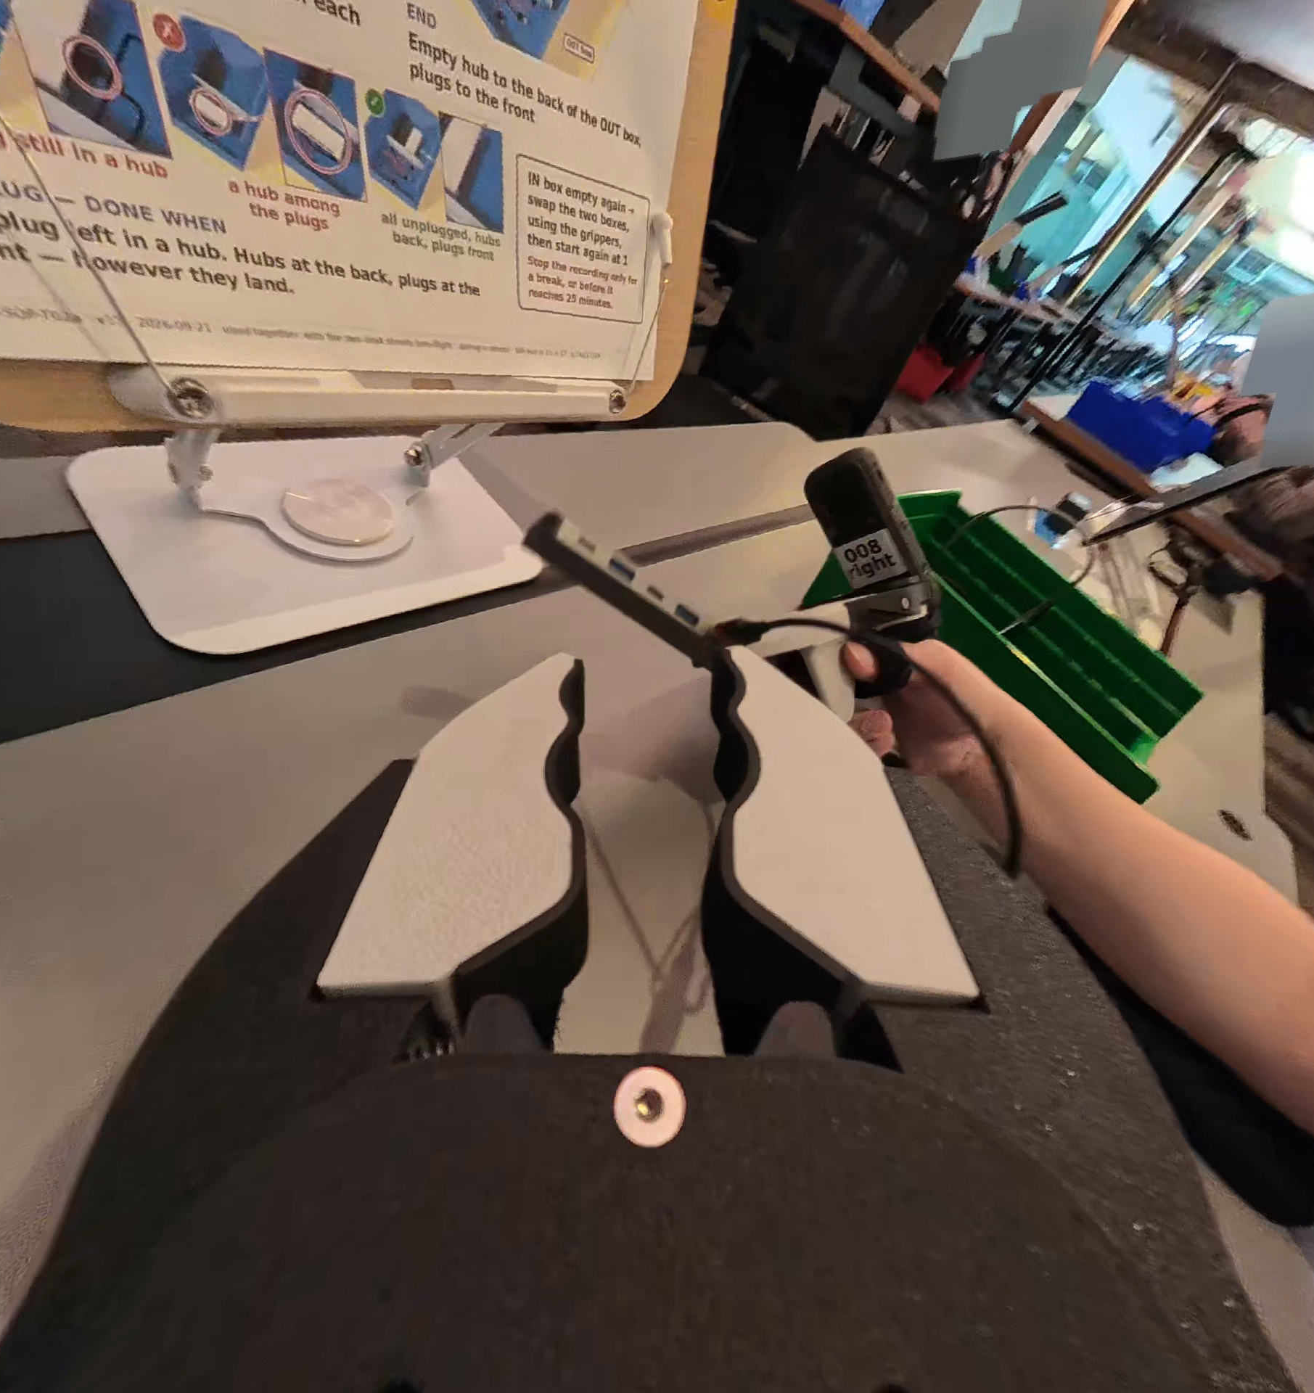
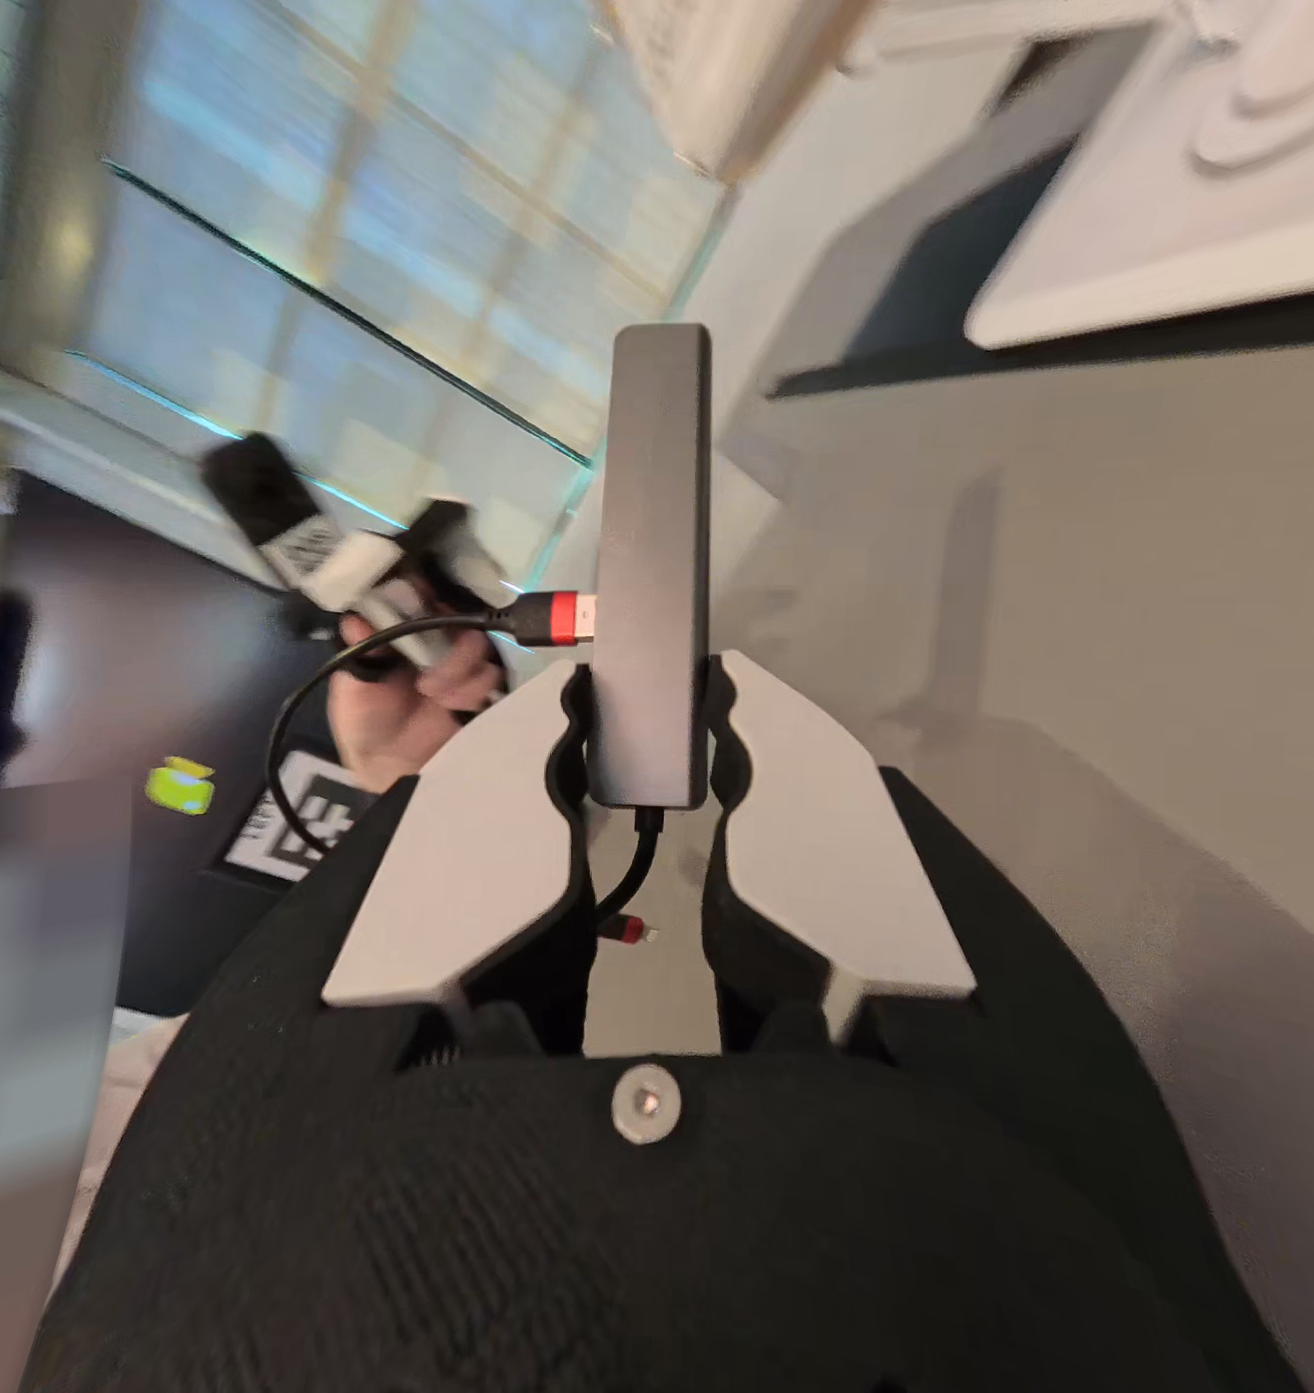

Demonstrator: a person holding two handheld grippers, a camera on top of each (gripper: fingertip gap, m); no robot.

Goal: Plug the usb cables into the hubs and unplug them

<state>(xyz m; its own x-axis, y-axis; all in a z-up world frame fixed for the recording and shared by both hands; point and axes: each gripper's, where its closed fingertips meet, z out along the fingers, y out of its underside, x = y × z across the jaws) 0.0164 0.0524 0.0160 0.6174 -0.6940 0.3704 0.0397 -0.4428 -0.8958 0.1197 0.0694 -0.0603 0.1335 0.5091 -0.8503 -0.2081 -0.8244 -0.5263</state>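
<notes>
My right gripper (image 2: 647, 671) is shut on the near end of a dark grey USB hub (image 2: 653, 528), which sticks straight out past the fingertips. A black cable with a red-collared plug (image 2: 556, 619) sits in a port on the hub's left side and loops down to the left. A second small red-collared plug (image 2: 629, 929) hangs below, between the fingers. My left gripper (image 1: 650, 667) is open and empty, just short of the hub (image 1: 616, 580). The right gripper (image 1: 744, 639) holds the hub there, with the plug (image 1: 729, 629) in it. The left gripper is a blur in the right wrist view (image 2: 382, 573).
An instruction board on a white stand (image 1: 299, 543) stands at the back left of the grey table (image 1: 186, 791). A green slotted rack (image 1: 1015, 641) lies at the right behind the hand and forearm (image 1: 1091, 867). A dark mat strip (image 1: 35, 603) runs under the stand. My hands' fingertips stand some 15 cm from each other.
</notes>
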